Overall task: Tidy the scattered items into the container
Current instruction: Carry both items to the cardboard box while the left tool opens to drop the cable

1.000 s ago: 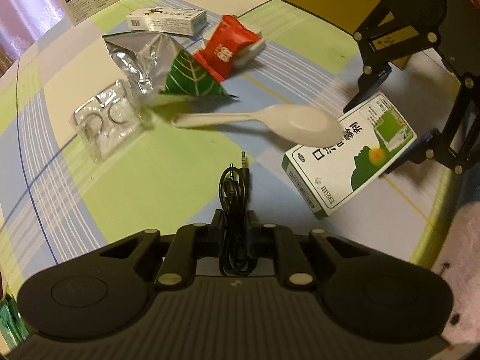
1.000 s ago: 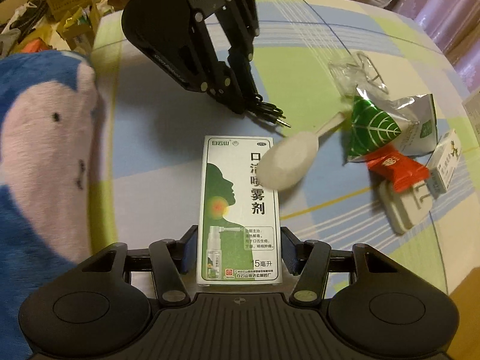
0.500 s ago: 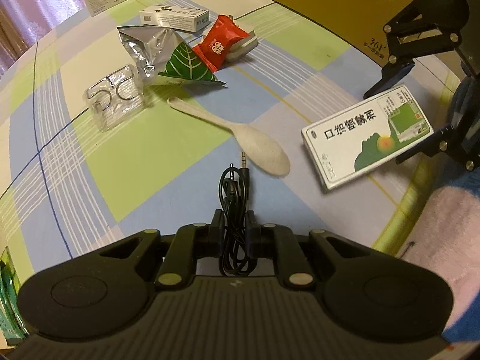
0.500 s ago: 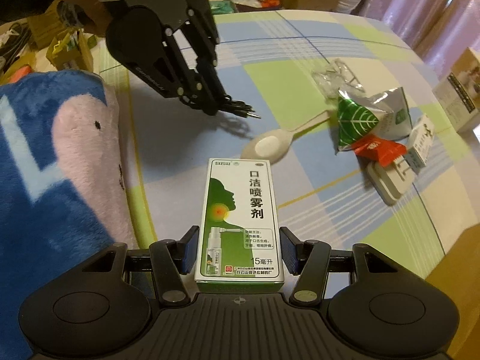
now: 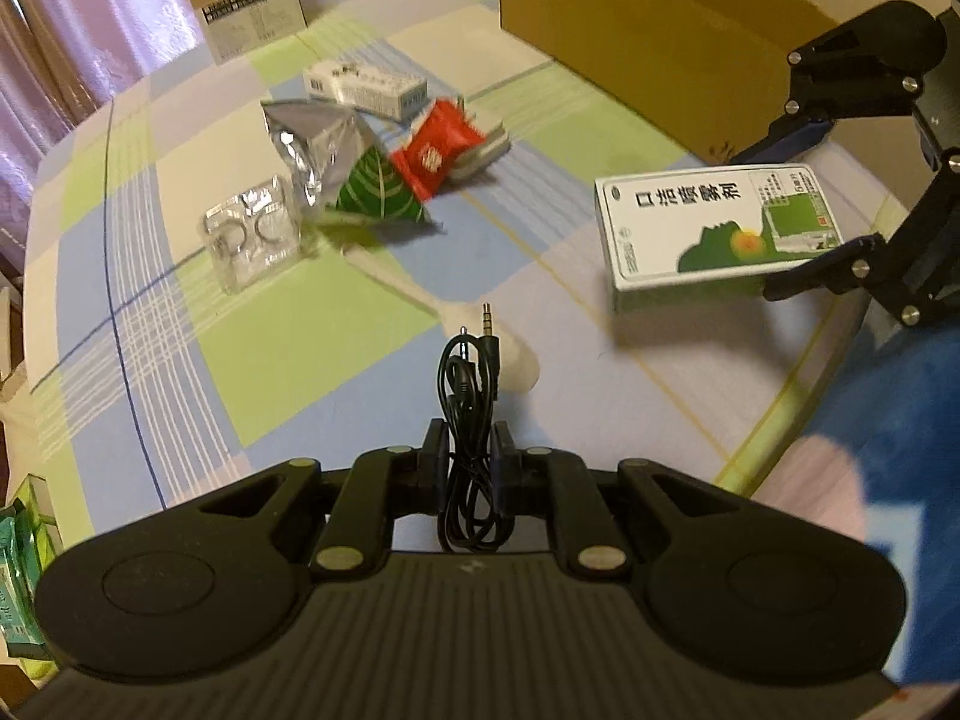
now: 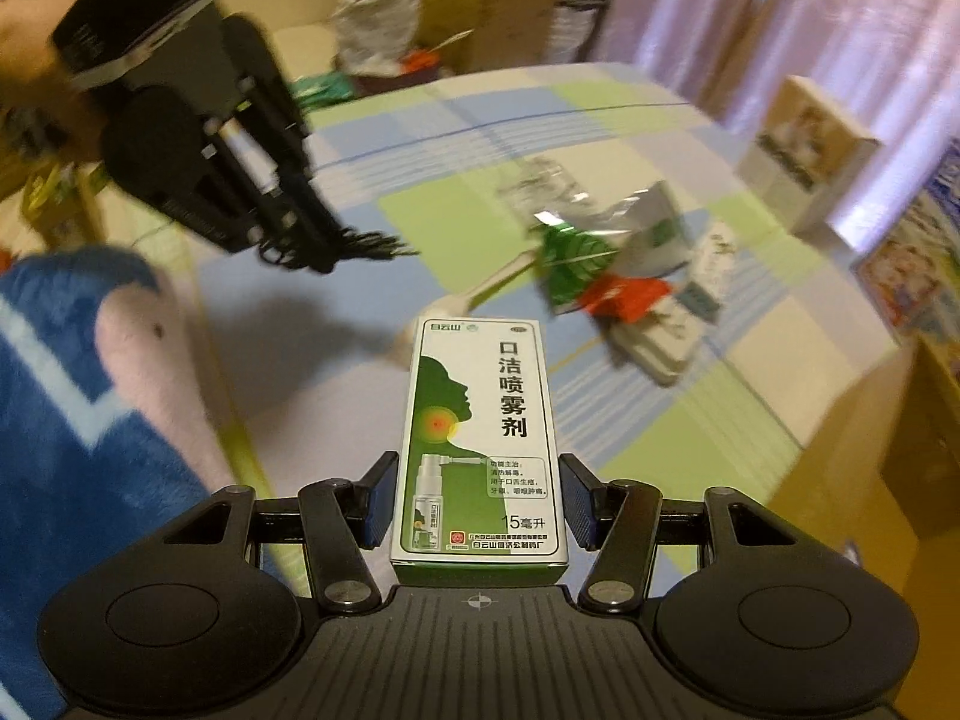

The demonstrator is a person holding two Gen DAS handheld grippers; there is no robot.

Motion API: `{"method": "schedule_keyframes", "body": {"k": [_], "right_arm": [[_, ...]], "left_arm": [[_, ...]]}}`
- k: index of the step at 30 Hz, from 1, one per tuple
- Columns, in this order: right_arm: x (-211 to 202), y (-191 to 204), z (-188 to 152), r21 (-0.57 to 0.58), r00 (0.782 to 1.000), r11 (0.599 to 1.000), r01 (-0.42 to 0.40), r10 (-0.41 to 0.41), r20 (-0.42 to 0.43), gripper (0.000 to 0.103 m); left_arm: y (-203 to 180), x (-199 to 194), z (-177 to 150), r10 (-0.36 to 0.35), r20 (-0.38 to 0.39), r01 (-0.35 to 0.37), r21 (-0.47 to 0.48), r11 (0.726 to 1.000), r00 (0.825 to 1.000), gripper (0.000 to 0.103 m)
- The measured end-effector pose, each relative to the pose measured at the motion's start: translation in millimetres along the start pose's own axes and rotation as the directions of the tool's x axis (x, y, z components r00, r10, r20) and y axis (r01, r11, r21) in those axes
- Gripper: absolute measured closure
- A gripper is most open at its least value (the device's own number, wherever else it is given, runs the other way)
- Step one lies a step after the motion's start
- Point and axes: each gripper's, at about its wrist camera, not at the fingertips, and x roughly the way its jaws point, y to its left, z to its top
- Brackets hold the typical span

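1. My left gripper (image 5: 470, 450) is clamped on a coiled black audio cable (image 5: 470, 396), held above the checked tablecloth (image 5: 288, 360).
2. My right gripper (image 6: 479, 501) grips the green spray box (image 6: 477, 438), lifted clear of the cloth.
3. The white spoon (image 5: 510, 360), blurred, seems to lie flat below the cable.
4. The cardboard container (image 5: 630, 18) stands beyond.

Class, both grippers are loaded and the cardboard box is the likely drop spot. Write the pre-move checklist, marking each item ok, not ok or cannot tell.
1. Left gripper shut on black cable: ok.
2. Right gripper shut on spray box: ok.
3. Both loads lifted off the tablecloth: ok.
4. Cardboard box open on top: ok.
5. Room inside it: cannot tell.
6. Table tidy: not ok; spoon and red packet remain.
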Motion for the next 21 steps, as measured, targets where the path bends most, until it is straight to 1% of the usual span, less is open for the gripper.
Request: {"method": "schedule_keyframes", "body": {"k": [5, 9, 12, 15, 21], "right_arm": [[-28.8, -14.4, -4.6, 0.118, 0.995, 0.99, 0.074, -0.081, 0.054, 0.051], [-53.1, -26.7, -13.6, 0.201, 0.985, 0.971, 0.128, -0.147, 0.087, 0.051], [-69.6, -37.1, -23.3, 0.26, 0.976, 0.951, 0.165, -0.195, 0.094, 0.051], [-85.4, -48.8, -35.6, 0.319, 0.968, 0.928, 0.19, -0.232, 0.098, 0.051], [-116.6, -71.8, -63.5, 0.42, 0.946, 0.874, 0.245, -0.311, 0.094, 0.051]], "left_arm": [[-16.8, -17.5, 15.8, 0.011, 0.046, -0.01, -0.026, 1.0, 0.999, 0.093], [-32.9, -28.9, 30.0, 0.004, 0.087, -0.001, -0.034, 0.999, 0.996, 0.093], [-47.9, -35.0, 42.8, -0.004, 0.11, 0.007, -0.027, 1.0, 0.994, 0.093], [-63.9, -39.7, 57.6, -0.029, 0.131, 0.032, -0.023, 0.999, 0.991, 0.093], [-105.7, -41.8, 94.8, -0.079, 0.169, 0.076, 0.026, 0.997, 0.982, 0.093]]}}
